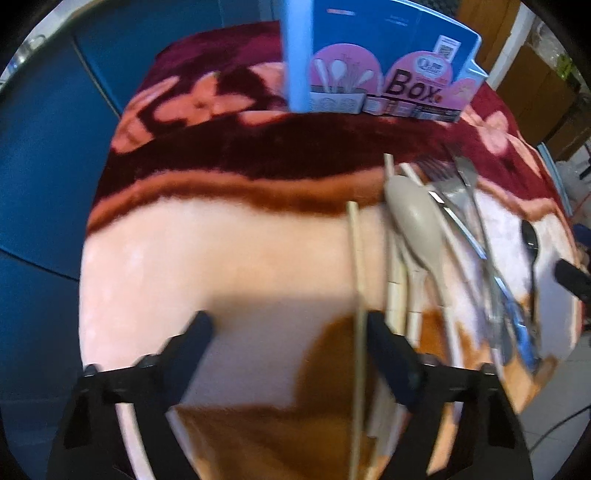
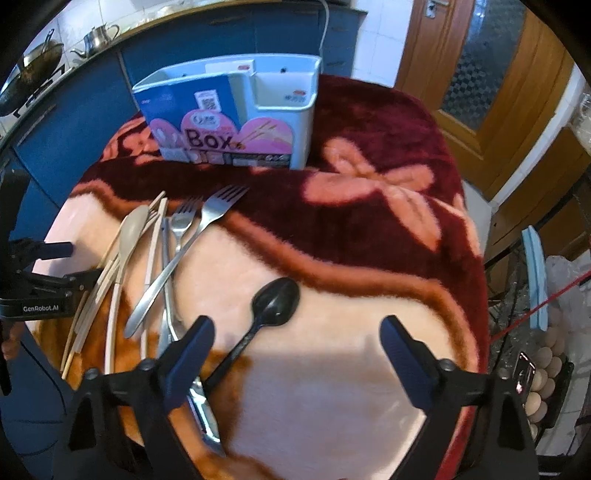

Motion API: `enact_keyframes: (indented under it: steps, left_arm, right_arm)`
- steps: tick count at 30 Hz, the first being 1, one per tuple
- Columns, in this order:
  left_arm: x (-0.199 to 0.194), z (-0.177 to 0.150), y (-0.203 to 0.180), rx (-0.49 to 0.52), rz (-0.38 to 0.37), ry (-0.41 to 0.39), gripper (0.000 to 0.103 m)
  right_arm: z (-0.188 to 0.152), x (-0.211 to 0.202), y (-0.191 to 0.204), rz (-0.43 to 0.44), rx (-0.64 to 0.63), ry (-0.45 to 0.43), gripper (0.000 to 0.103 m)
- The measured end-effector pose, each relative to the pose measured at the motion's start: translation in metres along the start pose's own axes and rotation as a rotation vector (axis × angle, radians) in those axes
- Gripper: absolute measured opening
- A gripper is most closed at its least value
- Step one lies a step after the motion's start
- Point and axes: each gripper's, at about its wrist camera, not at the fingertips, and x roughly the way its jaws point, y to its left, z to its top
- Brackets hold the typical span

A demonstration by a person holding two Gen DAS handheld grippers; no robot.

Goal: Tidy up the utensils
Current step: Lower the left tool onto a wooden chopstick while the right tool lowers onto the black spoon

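Observation:
A pale blue utensil box (image 2: 280,122) with a pink "Box" label stands at the far side of the blanket-covered table (image 2: 369,229). Left of centre lies a heap of utensils: a beige spoon (image 2: 131,229), two metal forks (image 2: 218,210) and pale chopsticks (image 2: 92,295). A black spoon (image 2: 277,301) lies apart, its handle running down between my right gripper's (image 2: 297,328) open jaws, close to the left finger. My left gripper (image 1: 288,328) is open over the blanket. One thin chopstick (image 1: 356,280) lies just inside its right finger; the beige spoon (image 1: 410,218) is further right.
Blue cabinets (image 2: 74,122) curve behind the table, with a kettle (image 2: 98,35) and a wok (image 2: 33,70) on the counter. A wooden door (image 2: 480,74) is at the right. A tray of eggs (image 2: 546,376) and a phone (image 2: 524,373) sit beyond the table's right edge.

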Motion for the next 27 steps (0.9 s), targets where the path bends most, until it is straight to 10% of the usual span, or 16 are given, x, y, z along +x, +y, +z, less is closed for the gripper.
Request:
enact_keyframes:
  steps: [8, 27]
  left_arm:
    - [-0.007, 0.001, -0.026, 0.077, -0.031, 0.089, 0.029]
    - [0.005, 0.017, -0.024, 0.057, -0.184, 0.178, 0.004]
  right_arm:
    - [0.001, 0.021, 0.014, 0.048, -0.009, 0.15, 0.056]
    - [0.015, 0.039, 0.011, 0.072, 0.045, 0.269, 0.011]
